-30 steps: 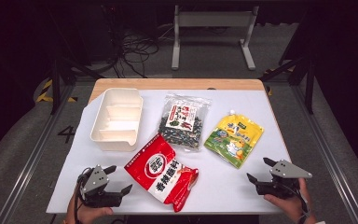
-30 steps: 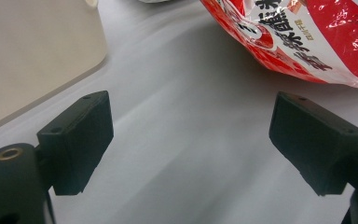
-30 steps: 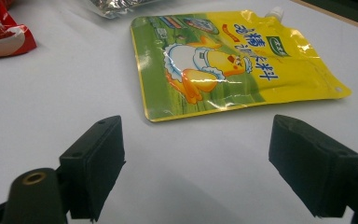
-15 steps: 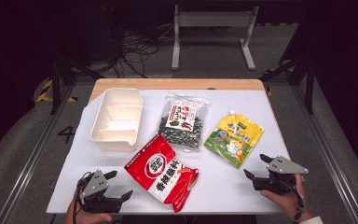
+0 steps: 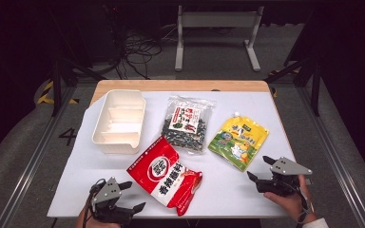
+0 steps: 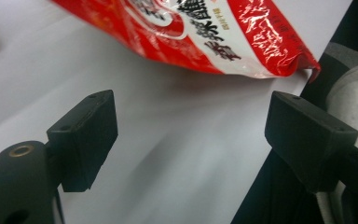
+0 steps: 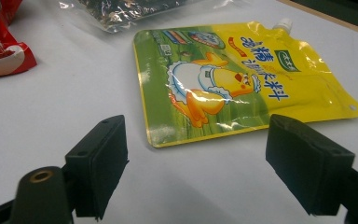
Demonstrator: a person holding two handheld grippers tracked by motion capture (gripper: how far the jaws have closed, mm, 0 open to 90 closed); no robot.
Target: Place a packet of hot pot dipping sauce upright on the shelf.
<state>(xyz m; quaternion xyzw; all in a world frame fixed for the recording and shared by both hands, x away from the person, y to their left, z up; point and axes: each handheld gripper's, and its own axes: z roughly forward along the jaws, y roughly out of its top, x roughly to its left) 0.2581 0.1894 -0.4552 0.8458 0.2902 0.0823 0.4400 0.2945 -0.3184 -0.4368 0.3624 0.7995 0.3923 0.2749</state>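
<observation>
down at the near edge of the table, the left gripper sits low in the person's left hand, pointing toward the red snack bag. its jaws stand wide apart with nothing between them and have just been closing a little. in the left gripper view the red snack bag lies just beyond the jaw tips, not touching them, its sealed corner reaching toward the jaw on the right of that view.

the right gripper rests in the person's right hand at the table's near right corner, angled toward the yellow spouted pouch. its jaws also stand wide open and hold nothing. in the right gripper view the yellow spouted pouch lies flat just ahead of the jaws, its lower edge near the gap between them, apart from both.

beyond the jaws, a clear bag of dark contents lies between the two packets, and a white divided tray stands farther off, ahead of the left gripper. everything rests on a white sheet covering a wooden table. the room behind is dark, with cables on a grey floor and a white metal stand.
</observation>
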